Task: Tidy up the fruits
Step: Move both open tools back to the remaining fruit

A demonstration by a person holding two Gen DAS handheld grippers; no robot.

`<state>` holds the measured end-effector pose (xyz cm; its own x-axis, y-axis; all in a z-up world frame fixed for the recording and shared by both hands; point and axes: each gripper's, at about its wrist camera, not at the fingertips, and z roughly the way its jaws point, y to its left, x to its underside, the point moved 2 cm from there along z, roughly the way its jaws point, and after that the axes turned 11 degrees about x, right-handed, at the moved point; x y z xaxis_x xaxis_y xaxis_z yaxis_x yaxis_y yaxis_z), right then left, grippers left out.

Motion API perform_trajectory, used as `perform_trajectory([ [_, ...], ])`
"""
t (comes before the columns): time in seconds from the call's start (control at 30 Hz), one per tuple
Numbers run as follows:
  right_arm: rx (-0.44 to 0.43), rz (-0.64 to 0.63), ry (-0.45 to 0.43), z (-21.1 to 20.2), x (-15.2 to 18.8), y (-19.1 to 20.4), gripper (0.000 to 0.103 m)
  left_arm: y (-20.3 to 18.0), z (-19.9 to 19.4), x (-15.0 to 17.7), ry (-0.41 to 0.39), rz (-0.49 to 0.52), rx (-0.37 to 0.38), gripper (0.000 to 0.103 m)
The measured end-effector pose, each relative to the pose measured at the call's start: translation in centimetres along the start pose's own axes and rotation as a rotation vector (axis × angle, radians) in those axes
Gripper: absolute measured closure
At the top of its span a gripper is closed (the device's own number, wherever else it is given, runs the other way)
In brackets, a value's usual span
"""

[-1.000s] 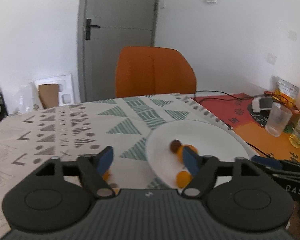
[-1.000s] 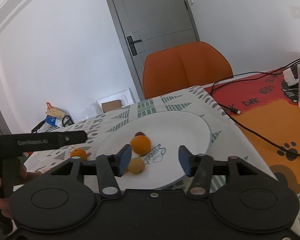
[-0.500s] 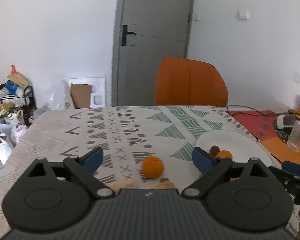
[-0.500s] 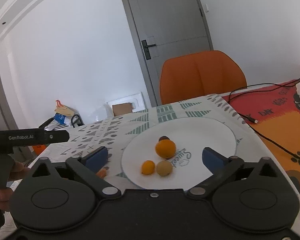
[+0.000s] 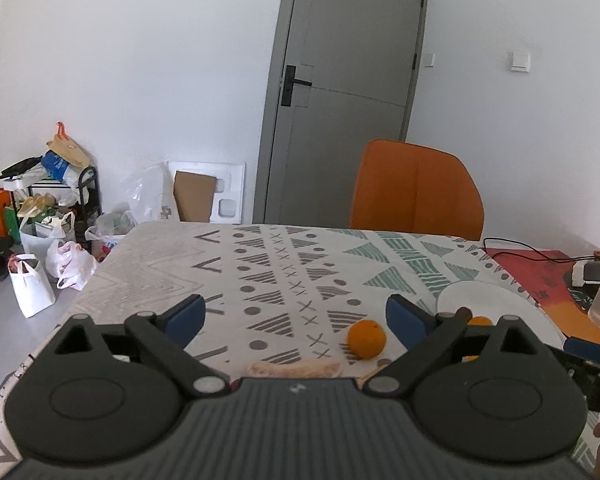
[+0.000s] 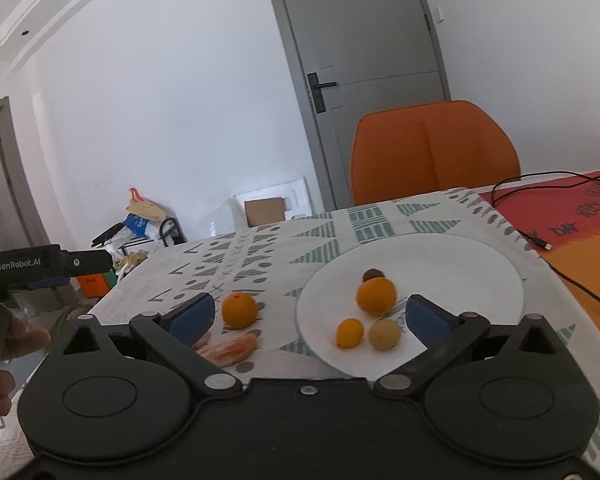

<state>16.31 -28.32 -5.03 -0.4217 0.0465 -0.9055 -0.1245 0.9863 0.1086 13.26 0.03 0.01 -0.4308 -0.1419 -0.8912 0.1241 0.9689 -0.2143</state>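
1. Loose orange [image 5: 366, 339] sits on the bench [image 5: 260, 280], off the white plate [image 6: 460, 264], just left of its rim.
2. Left hand-held gripper [image 5: 296, 316]: jaws wide, empty; orange lies ahead, near its right finger.
3. Right hand-held gripper [image 6: 308, 316]: jaws wide, empty, facing the plate.
4. Judgement: left is nearer.

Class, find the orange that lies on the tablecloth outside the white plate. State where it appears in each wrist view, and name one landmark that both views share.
Left wrist view: the orange sits low and right of centre, just left of the gripper's right finger, beside the white plate.
Right wrist view: the orange sits low and left of centre, left of the plate.
Shared landmark: the orange chair behind the table.
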Motion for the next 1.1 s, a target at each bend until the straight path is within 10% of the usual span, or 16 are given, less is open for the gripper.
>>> perform_trajectory([
  [0.5, -0.056, -0.069, 0.051, 1.6, 0.6, 3.8, 0.000, 4.6, 0.1, 1.8, 0.003, -0.100, -0.012, 0.011],
  [1.1, -0.108, -0.143, 0.133, 4.6, 1.5, 7.3, 0.014, 8.3, 2.2, 4.3, 0.082, -0.201, 0.005, 0.058],
])
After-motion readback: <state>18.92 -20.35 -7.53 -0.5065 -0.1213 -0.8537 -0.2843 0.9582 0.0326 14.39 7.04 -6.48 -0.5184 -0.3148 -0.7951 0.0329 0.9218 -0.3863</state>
